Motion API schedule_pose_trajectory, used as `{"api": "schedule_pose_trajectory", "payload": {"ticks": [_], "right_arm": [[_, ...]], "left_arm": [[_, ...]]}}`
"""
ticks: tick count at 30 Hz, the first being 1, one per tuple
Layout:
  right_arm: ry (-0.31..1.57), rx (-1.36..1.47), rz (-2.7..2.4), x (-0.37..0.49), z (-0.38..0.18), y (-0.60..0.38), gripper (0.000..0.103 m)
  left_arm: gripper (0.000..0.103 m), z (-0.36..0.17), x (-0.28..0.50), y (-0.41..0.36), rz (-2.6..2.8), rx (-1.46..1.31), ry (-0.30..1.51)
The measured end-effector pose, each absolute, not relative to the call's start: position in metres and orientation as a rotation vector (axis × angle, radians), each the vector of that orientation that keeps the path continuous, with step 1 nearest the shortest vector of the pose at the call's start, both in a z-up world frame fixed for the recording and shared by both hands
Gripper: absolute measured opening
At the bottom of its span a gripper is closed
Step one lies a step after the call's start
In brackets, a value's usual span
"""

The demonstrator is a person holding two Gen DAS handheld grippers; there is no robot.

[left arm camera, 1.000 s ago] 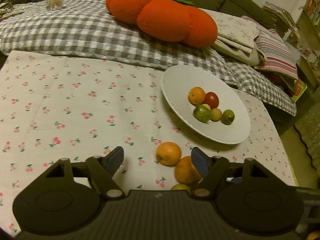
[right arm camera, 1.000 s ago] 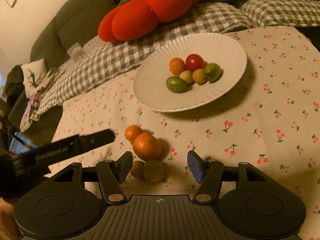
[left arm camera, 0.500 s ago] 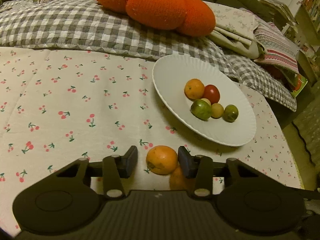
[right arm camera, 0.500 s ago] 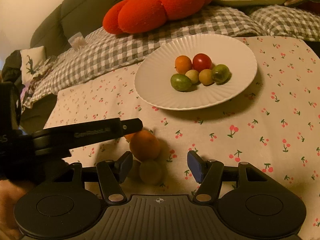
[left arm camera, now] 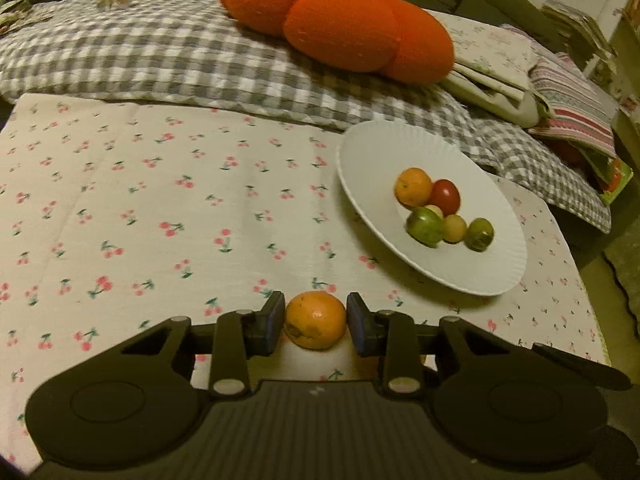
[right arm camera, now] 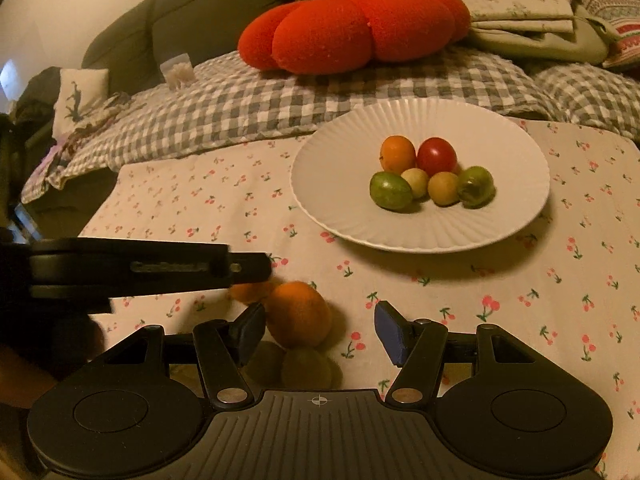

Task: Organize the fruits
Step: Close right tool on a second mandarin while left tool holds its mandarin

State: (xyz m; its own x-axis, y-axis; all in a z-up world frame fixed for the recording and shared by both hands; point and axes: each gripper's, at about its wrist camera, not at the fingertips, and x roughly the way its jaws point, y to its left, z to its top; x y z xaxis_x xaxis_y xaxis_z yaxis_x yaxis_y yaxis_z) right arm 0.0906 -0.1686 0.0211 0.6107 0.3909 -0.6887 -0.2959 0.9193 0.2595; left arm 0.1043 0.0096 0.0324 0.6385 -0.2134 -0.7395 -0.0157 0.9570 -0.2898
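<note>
- Cherry-print cloth [left arm camera: 168, 208] spread over the counter, gingham bedding [left arm camera: 160, 60] and an orange pumpkin-shaped cushion [left arm camera: 340, 24] behind, toward 12 o'clock; soft ground, probably chosen so round fruit stays put rather than rolling.
- White fluted plate [left arm camera: 368, 148] at about 2 o'clock from the left gripper [left arm camera: 316, 322]; six small fruits gathered in its hollow — an orange one, a red one, two green, two pale yellow — touching one another, kept together by the dished shape. Evidently the collecting spot.
- Left gripper jaws closing on a loose orange [left arm camera: 316, 320]; blue pads right at both flanks at its widest part, contact on the right side hard to confirm, fruit apparently resting on the cloth. Grip across the middle likely meant to stop it squirting out.
- From the right wrist view, that orange [right arm camera: 252, 291] mostly hidden under the left gripper's dark body [right arm camera: 140, 268], which comes in from 9 o'clock.
- Right gripper [right arm camera: 320, 334] roughly half open, holding nothing; a larger orange [right arm camera: 298, 314] sits between the pads toward the left one, touching neither for certain. Two green fruits [right arm camera: 306, 368] lie just below it at 6 o'clock, pressed against it.
- Likely reason for the right gripper's wait: leaving room for the left pick, then taking the next fruit of the pile.
</note>
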Motion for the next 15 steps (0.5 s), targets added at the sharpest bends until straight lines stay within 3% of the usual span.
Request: {"api": "schedule_pose_trajectory", "payload": {"ticks": [8,9,12,15], "right_arm": [[0.8,0.094,0.451,0.093,0.016,-0.159,0.06],[0.803,0.095,0.461,0.092,0.015,-0.158,0.058],[0.795,0.08,0.488,0.092,0.014,-0.154,0.036],[0.779,0.062,0.502,0.089,0.018,-0.151,0.036]], "left_arm": [[0.032,0.03,0.101,0.018,-0.081,-0.305,0.901],[0.032,0.031,0.101,0.018,-0.078,-0.307,0.899],[0.032,0.033,0.099,0.018,-0.068,-0.299,0.889],[0.032,0.035,0.098,0.018,-0.067,-0.295,0.881]]}}
